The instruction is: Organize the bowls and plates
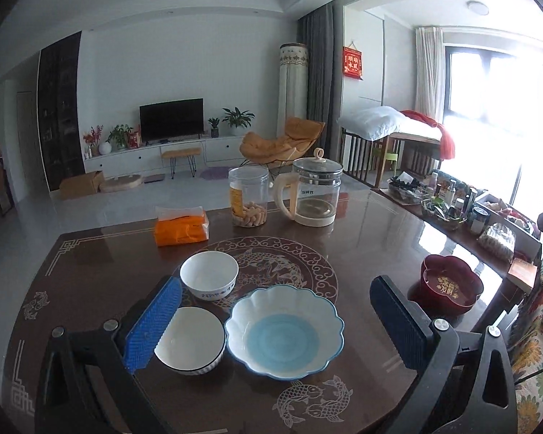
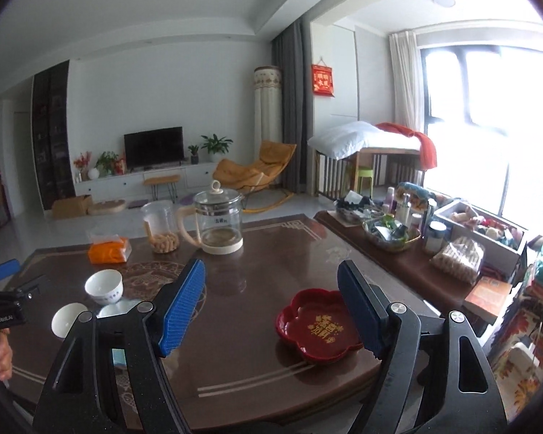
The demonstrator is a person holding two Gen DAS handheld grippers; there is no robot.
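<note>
Left gripper (image 1: 275,311) released, jaws wide, nothing clamped. Right gripper (image 2: 269,307) likewise released, empty. On glossy dark brown table (image 1: 362,231): scalloped blue-centred ceramic bowl (image 1: 284,332) touching plain white bowl (image 1: 190,340); small patterned white bowl (image 1: 209,275) just behind; red flower-shaped lacquer dish (image 2: 316,327) well apart, right.

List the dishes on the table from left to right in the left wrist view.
Plain white bowl → white bowl with blue rim pattern → scalloped blue-centred bowl → dark red flower-shaped dish with gold lettering.
</note>
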